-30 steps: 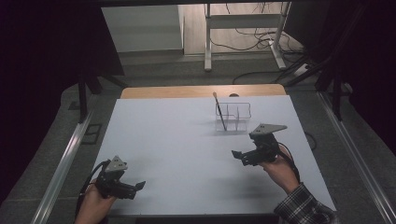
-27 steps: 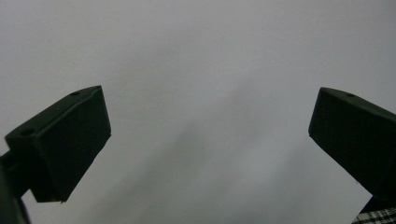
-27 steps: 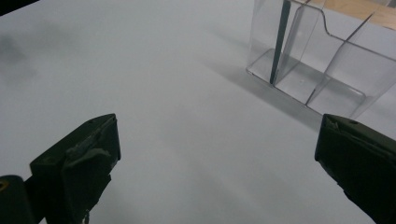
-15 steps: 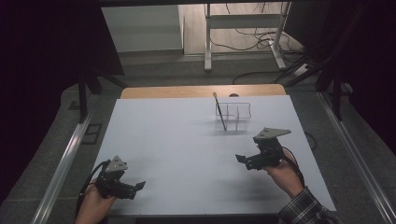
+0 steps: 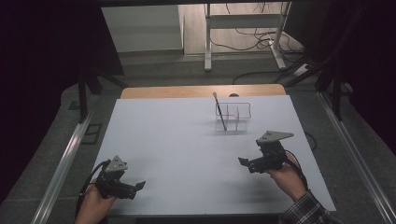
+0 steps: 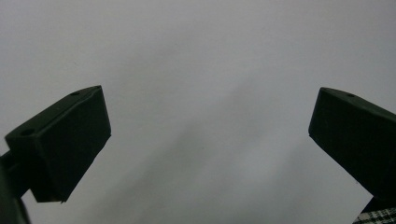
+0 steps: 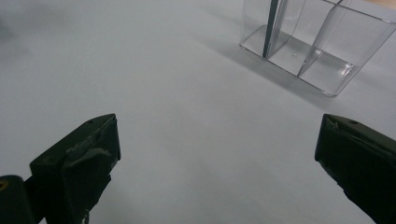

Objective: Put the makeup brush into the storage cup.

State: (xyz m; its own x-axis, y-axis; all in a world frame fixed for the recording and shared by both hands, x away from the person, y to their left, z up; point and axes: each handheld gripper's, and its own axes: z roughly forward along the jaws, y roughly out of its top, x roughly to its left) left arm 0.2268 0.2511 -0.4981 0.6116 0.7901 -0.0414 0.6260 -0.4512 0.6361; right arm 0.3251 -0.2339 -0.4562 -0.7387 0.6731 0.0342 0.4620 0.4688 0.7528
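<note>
At the near right of the white worktop [image 5: 187,140], right gripper [image 5: 243,163] held low in a hand [image 5: 285,177], grey three-cornered plate on top, fingers [image 7: 79,163] spread wide and gripping nothing — bare worktop between them. Just beyond it, toward the far side, a clear divided organizer [image 5: 232,116] standing upright on the worktop, well apart from the gripper. One dark pen [image 5: 219,111] leaning in the organizer's left compartment, tip down, top tilted to the far left. Same organizer at upper right of the right gripper view [image 7: 317,42], pen shaft [image 7: 270,28] inside it. At the near left corner, left gripper [image 5: 139,185] resting low over the worktop in the other hand [image 5: 93,205], cable trailing behind — fingers [image 6: 65,140] also wide apart, empty, plain white surface ahead. The two grippers well apart from each other.
</note>
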